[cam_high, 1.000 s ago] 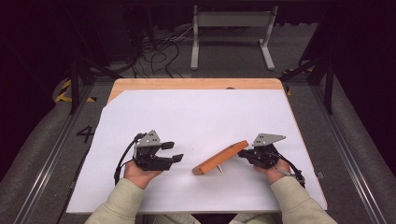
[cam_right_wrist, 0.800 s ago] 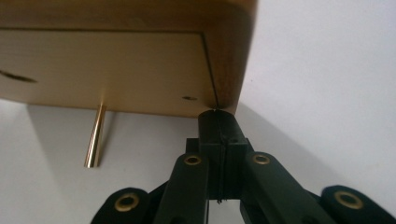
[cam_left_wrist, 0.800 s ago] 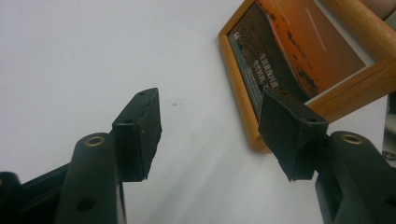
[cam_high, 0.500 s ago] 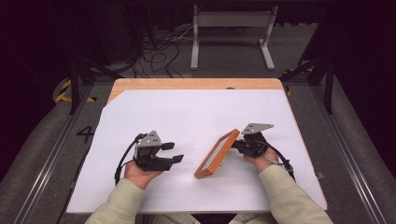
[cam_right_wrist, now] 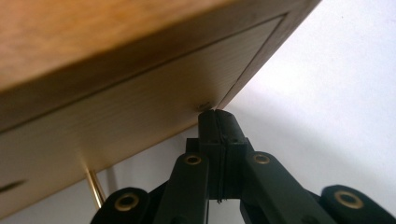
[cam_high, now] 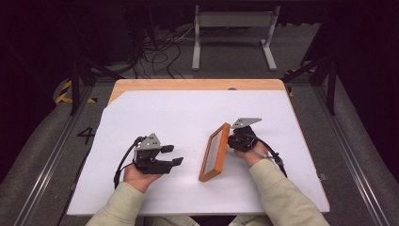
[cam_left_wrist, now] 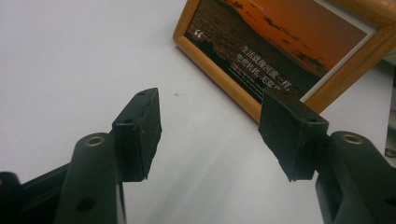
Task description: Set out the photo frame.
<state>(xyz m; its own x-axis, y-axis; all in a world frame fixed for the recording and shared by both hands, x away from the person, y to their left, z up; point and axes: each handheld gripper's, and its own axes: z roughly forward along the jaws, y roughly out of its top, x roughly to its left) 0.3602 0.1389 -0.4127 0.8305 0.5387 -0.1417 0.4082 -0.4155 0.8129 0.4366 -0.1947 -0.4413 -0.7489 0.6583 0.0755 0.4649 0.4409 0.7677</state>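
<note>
High view: picture frame (cam_high: 215, 151) is stood on its long edge on the bench (cam_high: 188, 113), long axis running away from the person. Right claw (cam_high: 231, 139), clenched, is pressed against its back; left claw (cam_high: 175, 155), released and empty, is set apart facing its picture side.

A wooden bench (cam_high: 188, 84) carries a large white sheet (cam_high: 188, 117) that covers most of its top. Behind it, on the grey floor (cam_high: 357, 141), stand a white metal frame (cam_high: 233, 21) and a tangle of black cables (cam_high: 160, 47). Yellow-and-black tape (cam_high: 63, 92) marks the floor at the left.
</note>
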